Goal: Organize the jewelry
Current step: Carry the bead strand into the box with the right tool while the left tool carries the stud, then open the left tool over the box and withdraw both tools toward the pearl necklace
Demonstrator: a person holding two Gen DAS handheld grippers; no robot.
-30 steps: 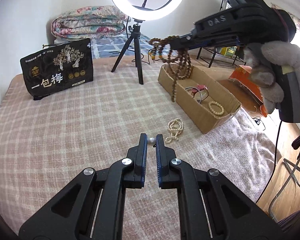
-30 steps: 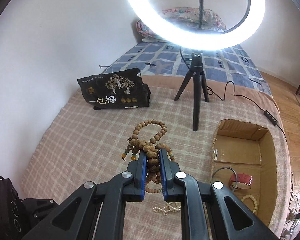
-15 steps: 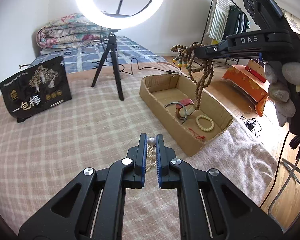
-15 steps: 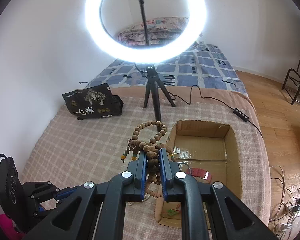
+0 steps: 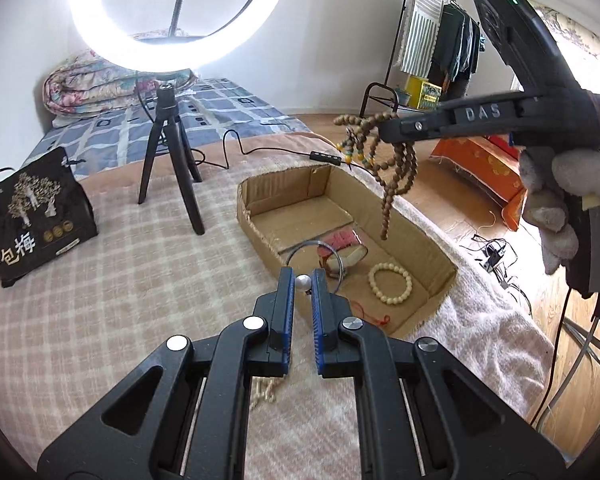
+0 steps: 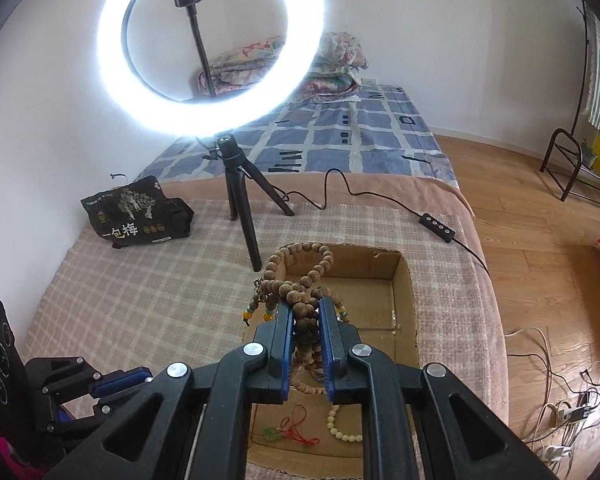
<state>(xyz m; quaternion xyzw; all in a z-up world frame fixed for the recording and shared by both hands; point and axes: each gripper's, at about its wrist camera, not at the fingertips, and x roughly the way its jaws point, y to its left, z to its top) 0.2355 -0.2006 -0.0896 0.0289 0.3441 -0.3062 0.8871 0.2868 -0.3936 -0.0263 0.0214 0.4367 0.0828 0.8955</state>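
The open brown cardboard box [image 5: 416, 236] lies on the pink checked blanket [image 5: 140, 280], its long walls running from 11 o'clock to 5 o'clock in the left wrist view. Its near end reaches close to the bed's edge, past which the wooden floor [image 6: 540, 264] drops away at 3 o'clock. To the box's 10 o'clock stands the black tripod of the lit ring light [image 5: 168, 152], one leg planted just beside the box's far corner; its black cable [image 6: 380, 196] trails behind the box's far wall. A black printed pouch [image 5: 32, 216] sits well apart at 9 o'clock. The blanket between pouch and box is open.

The right gripper [image 6: 307, 312] pinches a long strand of brown wooden prayer beads [image 6: 300, 280] between its blue-padded fingers [image 6: 286, 332]. The strand bunches above the tips with small orange and green beads at 9 o'clock, and a loop hangs down over the box's inside without touching its floor. A grey gloved hand [image 5: 560, 208] grips the handle.

The left gripper [image 5: 303, 280] is pressed on a single silvery pearl [image 5: 302, 281] at its tips; a cream pearl strand [image 5: 266, 390] dangles beneath the fingers, above the blanket, just short of the box's near wall.

Inside the box lie a cream bead bracelet [image 5: 391, 282], a thin metal bangle [image 5: 300, 250], a red band [image 5: 344, 240] and a red cord [image 6: 296, 432].
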